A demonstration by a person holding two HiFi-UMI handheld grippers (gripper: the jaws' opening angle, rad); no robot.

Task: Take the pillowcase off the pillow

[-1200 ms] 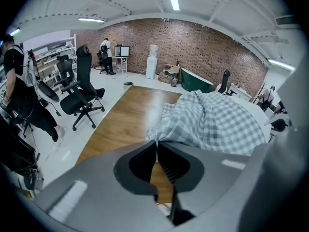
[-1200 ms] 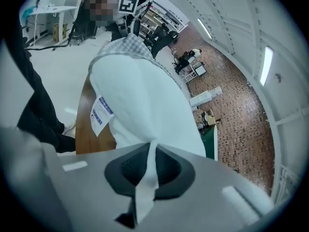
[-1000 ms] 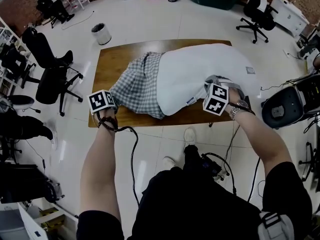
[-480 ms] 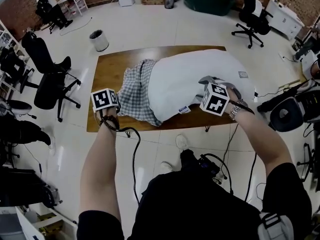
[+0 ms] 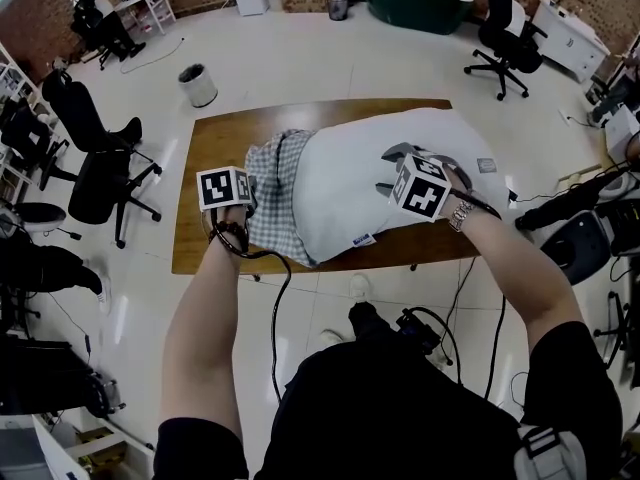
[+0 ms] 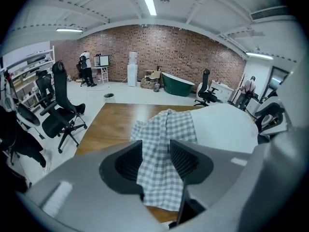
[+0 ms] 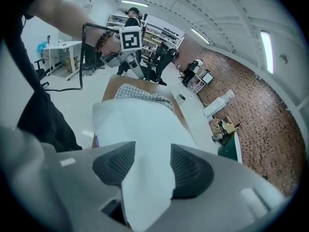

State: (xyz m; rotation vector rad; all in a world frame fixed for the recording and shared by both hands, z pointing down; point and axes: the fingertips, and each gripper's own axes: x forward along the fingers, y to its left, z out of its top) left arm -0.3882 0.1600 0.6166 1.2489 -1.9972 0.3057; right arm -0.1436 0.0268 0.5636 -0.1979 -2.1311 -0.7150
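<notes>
– Where is the grey-and-white checked cloth pillowcase (image 5: 275,193)?
– Still on one end of the soft white pillow (image 5: 350,173), on the brown wooden table (image 5: 215,138). The left gripper (image 6: 156,158) is opening, with cloth loose inside. The right gripper (image 7: 152,161) is open round the pillow's corner (no pinch). A pull now could let both slip out.

Overhead and two close-ups, pillow (image 5: 340,188) shared

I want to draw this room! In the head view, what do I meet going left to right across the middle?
A black office chair → the table, bare wood here → checked pillowcase → white pillow.
</notes>
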